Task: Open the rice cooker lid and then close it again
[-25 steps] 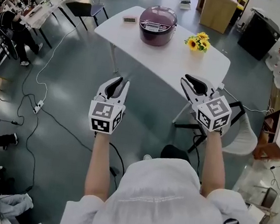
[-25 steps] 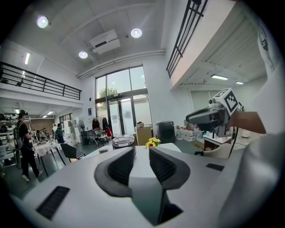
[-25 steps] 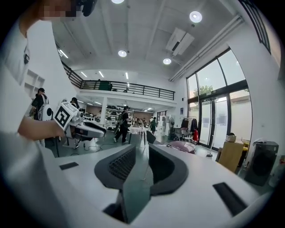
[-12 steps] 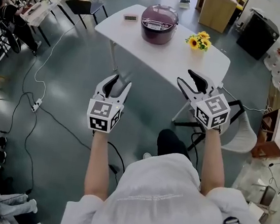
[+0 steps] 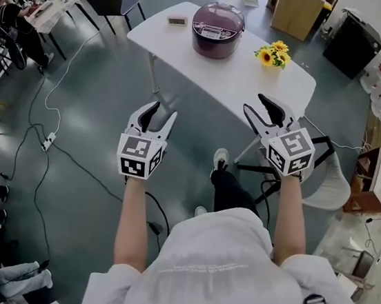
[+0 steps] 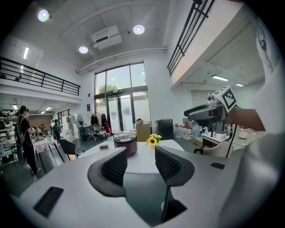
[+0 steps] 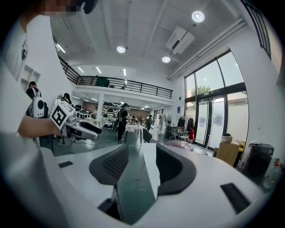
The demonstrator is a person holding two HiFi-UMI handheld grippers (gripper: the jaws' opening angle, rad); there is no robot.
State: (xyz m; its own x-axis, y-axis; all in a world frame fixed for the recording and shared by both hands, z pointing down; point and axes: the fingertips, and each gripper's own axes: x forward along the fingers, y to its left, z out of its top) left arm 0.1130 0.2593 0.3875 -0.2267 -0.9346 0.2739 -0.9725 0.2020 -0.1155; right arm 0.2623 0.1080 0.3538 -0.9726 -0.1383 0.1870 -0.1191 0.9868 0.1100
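- Far left, a power strip (image 5: 50,142) lies on the grey floor with its cable trailing across it.
- Next comes the left gripper (image 5: 159,111), held out in the air over the floor, short of the white table (image 5: 208,74). Its own view shows both ribbed pads standing well apart, with nothing between them but open air. It has hold of nothing.
- Straight ahead through that gap sits the rice cooker (image 5: 218,21), dark purple, at the far side of the table and well apart from both grippers. Its lid is down.
- Just to the cooker's left on the tabletop lies a small flat device (image 5: 177,21).
- To the cooker's right stands a bunch of yellow sunflowers (image 5: 273,55), near it but not touching.
- Now the right gripper (image 5: 254,104), hovering by the table's near right corner. Its jaws are parted wide too, and nothing is caught between the pads, so it is empty.
- Far right, a pale chair (image 5: 326,179) stands behind that gripper, beside the table.
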